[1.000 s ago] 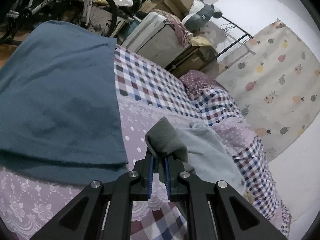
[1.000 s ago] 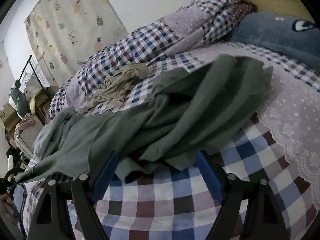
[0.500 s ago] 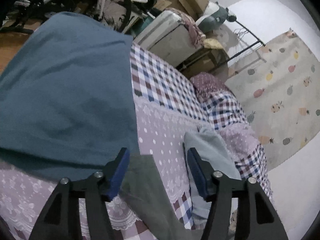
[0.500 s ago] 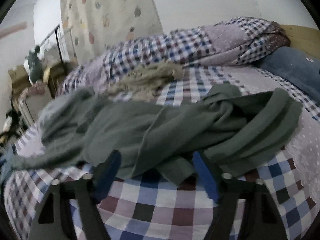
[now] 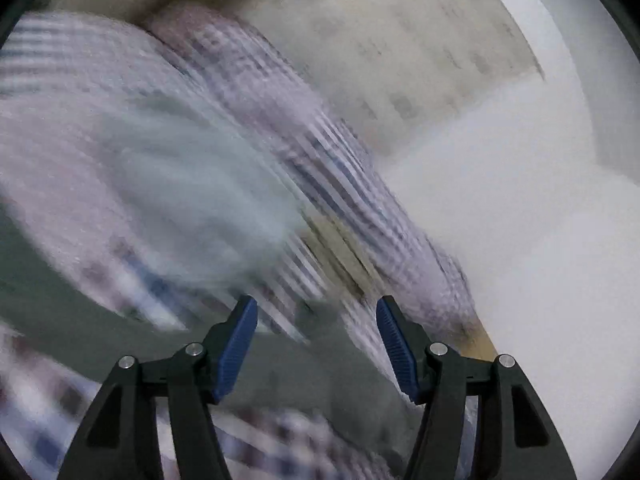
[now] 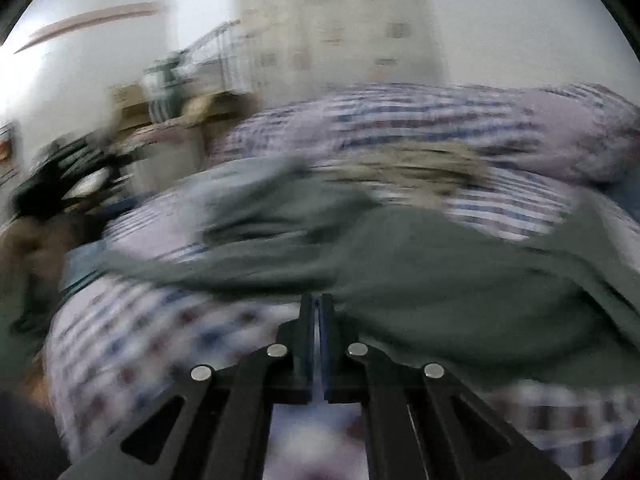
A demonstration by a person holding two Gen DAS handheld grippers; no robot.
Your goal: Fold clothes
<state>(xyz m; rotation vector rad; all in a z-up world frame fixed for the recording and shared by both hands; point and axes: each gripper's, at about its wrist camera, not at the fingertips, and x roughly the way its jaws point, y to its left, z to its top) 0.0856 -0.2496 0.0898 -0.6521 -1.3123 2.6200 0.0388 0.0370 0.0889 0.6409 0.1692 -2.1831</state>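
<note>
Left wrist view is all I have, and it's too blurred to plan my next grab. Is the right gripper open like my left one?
Observer: No. The right gripper is shut, with its tips at the near edge of the dark green garment.
Operator: Where does most of that garment lie?
Observer: Mostly to the right of the fingers, spread over the checked bedding.
Operator: Anything beyond the bed there?
Observer: Cardboard boxes, far left.

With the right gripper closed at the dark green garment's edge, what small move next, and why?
Probably bring the open left gripper down onto the dark green garment: the right gripper looks shut at its hem, though blur hides the grip.
</note>
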